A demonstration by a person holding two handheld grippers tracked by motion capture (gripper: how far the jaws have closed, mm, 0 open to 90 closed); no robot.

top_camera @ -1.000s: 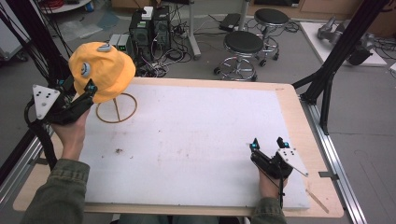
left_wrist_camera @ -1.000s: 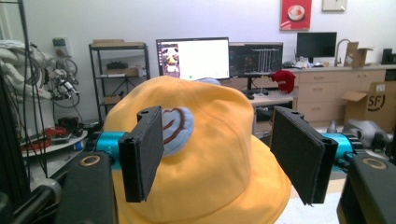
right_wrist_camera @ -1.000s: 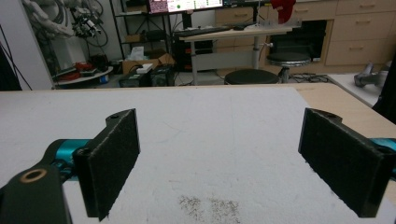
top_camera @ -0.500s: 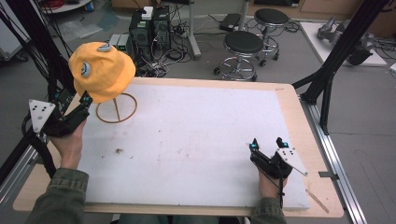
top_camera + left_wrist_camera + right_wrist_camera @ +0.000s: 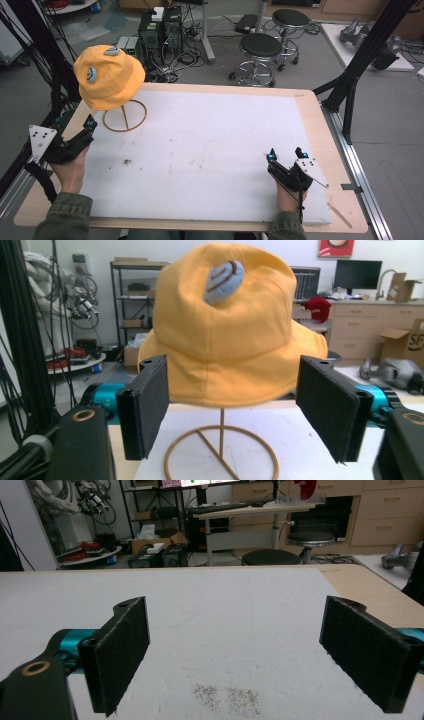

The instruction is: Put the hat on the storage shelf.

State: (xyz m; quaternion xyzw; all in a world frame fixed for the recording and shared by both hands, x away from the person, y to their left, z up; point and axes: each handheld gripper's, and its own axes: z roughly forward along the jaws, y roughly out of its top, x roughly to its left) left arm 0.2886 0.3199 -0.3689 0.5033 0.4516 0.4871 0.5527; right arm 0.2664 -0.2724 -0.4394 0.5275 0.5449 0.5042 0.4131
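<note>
A wooden table (image 5: 327,131) covered by a large white mat (image 5: 200,145), with a wire hat stand (image 5: 124,116) at its far left corner.

The white mat covers nearly the whole tabletop, leaving a light wood border showing along the far edge, the right side and the near edge. The stand's round wire base rests on the mat near the far left corner, with a thin upright rod (image 5: 221,426) rising from its centre. A small dark patch of crumbs or dirt (image 5: 127,161) lies on the mat toward the left, and faint scuff marks cross the middle. Another speckled patch (image 5: 227,696) lies on the mat in the right gripper view.
</note>
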